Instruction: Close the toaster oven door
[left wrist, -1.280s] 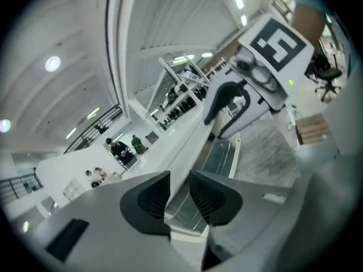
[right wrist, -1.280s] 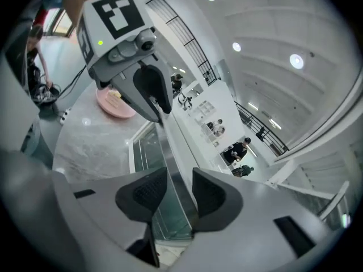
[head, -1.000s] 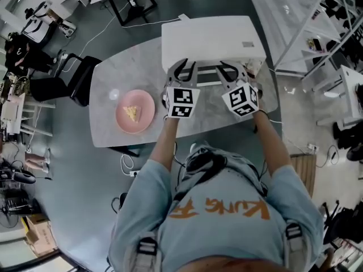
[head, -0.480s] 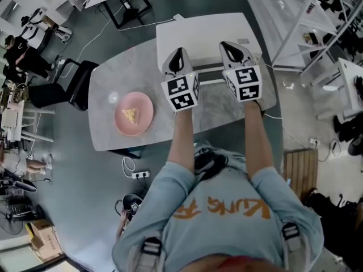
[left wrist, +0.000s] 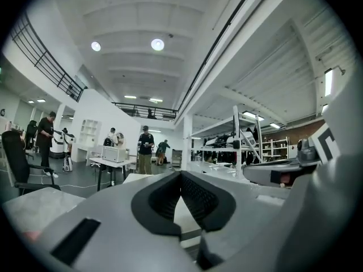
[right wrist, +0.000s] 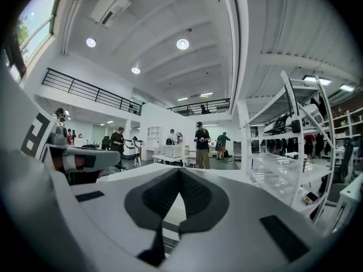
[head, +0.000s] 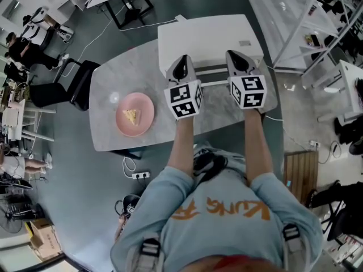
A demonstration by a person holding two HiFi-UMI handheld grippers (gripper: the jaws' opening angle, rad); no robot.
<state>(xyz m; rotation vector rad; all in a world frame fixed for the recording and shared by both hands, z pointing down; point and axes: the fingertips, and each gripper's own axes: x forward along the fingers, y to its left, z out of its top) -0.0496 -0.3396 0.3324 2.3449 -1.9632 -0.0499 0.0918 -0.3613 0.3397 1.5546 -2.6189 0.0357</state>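
The white toaster oven (head: 207, 35) stands at the far edge of the grey marble table (head: 108, 75). Its handle bar (head: 212, 69) shows as a dark strip between my two grippers. My left gripper (head: 181, 64) and right gripper (head: 237, 58) are side by side over the oven's front edge, pointing away from me. Both are shut with nothing between the pads. In the left gripper view the left gripper (left wrist: 181, 174) has its tips meeting above the oven's white top (left wrist: 182, 222). The right gripper (right wrist: 180, 170) looks the same in the right gripper view. Whether the door stands fully shut I cannot tell.
A pink plate (head: 143, 120) with a yellow slice of food sits on the table's left half. A black chair (head: 74, 78) stands left of the table, metal shelving (head: 295, 21) to the right. Several people stand far across the hall (right wrist: 201, 143).
Both grippers went from open to shut. They moved up and forward from the oven's front until their tips lay over its front edge.
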